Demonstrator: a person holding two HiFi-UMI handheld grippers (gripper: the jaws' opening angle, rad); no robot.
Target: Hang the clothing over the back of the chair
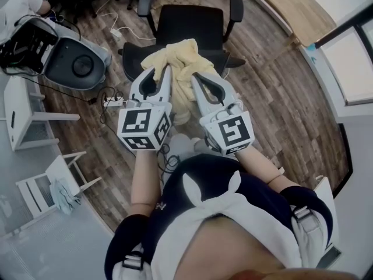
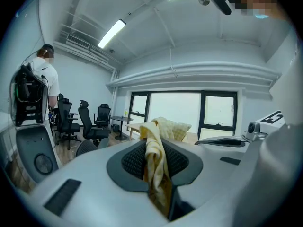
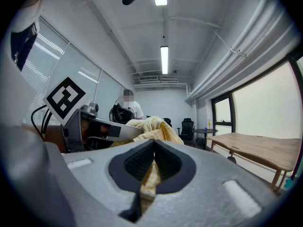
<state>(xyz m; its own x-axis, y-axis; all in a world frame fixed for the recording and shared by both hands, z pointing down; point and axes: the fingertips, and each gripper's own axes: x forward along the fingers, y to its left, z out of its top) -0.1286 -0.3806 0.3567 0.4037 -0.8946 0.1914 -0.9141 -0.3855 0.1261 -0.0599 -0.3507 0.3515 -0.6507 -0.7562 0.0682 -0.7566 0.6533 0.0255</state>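
Note:
A pale yellow garment [image 1: 178, 63] hangs bunched between both grippers, above the black office chair [image 1: 192, 22] whose seat lies just beyond it in the head view. My left gripper [image 1: 160, 70] is shut on a fold of the yellow garment [image 2: 156, 167], which runs between its jaws. My right gripper [image 1: 198, 77] is shut on another fold of the garment [image 3: 150, 181], cloth squeezed between its black pads. The two grippers stand side by side, close together, pointing toward the chair. The chair's backrest top is hidden behind the cloth.
A grey machine [image 1: 76, 63] with cables stands at the left on the wood floor. White stools [image 1: 41, 185] stand lower left. A wooden table [image 3: 262, 150] lies to the right. Other office chairs [image 2: 90, 122] and a person [image 2: 45, 79] are in the room.

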